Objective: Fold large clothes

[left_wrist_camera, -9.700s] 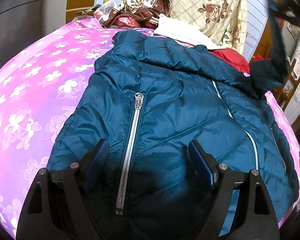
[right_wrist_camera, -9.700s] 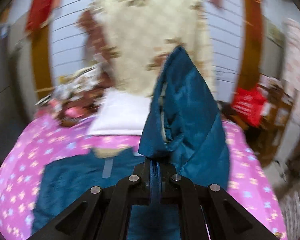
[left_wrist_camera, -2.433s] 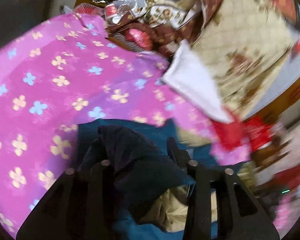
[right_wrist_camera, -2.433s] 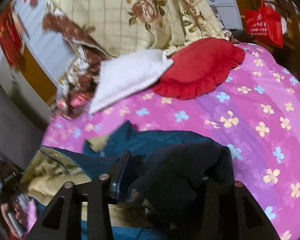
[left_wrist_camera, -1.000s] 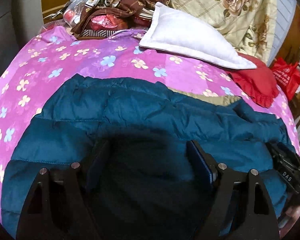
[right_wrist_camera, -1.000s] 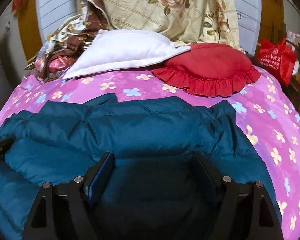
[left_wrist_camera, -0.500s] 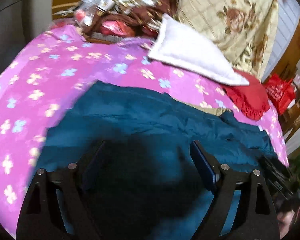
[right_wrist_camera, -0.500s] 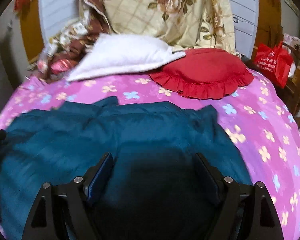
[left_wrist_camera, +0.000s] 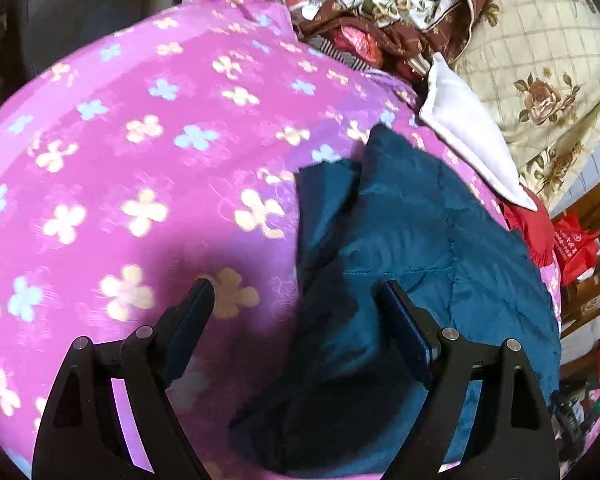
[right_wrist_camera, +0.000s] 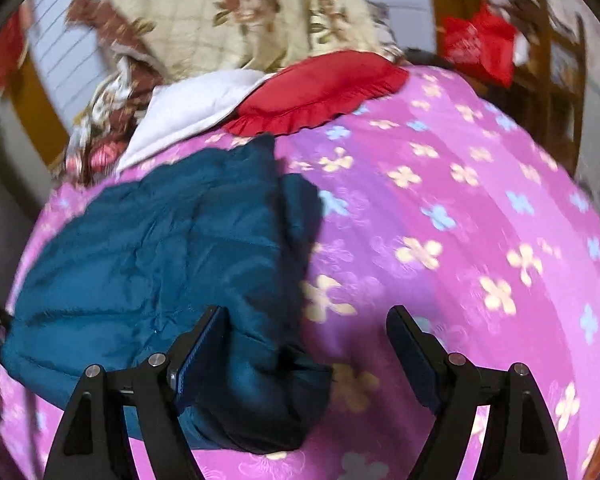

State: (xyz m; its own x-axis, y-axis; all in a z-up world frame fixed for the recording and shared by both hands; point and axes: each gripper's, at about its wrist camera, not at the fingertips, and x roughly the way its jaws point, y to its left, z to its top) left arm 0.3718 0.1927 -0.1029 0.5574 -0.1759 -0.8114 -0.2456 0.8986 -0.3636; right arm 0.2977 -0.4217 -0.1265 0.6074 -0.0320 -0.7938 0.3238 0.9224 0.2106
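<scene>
Jacket (left_wrist_camera: 412,248), teal and quilted, lies folded into a compact bundle on the pink flowered bedspread (left_wrist_camera: 132,168). I hold my left gripper (left_wrist_camera: 296,320) spread wide above its left edge, gripping nothing. My right gripper (right_wrist_camera: 306,344) is equally spread over the bundle's right edge (right_wrist_camera: 172,248), also gripping nothing. Beyond the jacket, a white pillow (right_wrist_camera: 192,112) and a red frilled cushion (right_wrist_camera: 320,92) sit touching at the head of the bed.
</scene>
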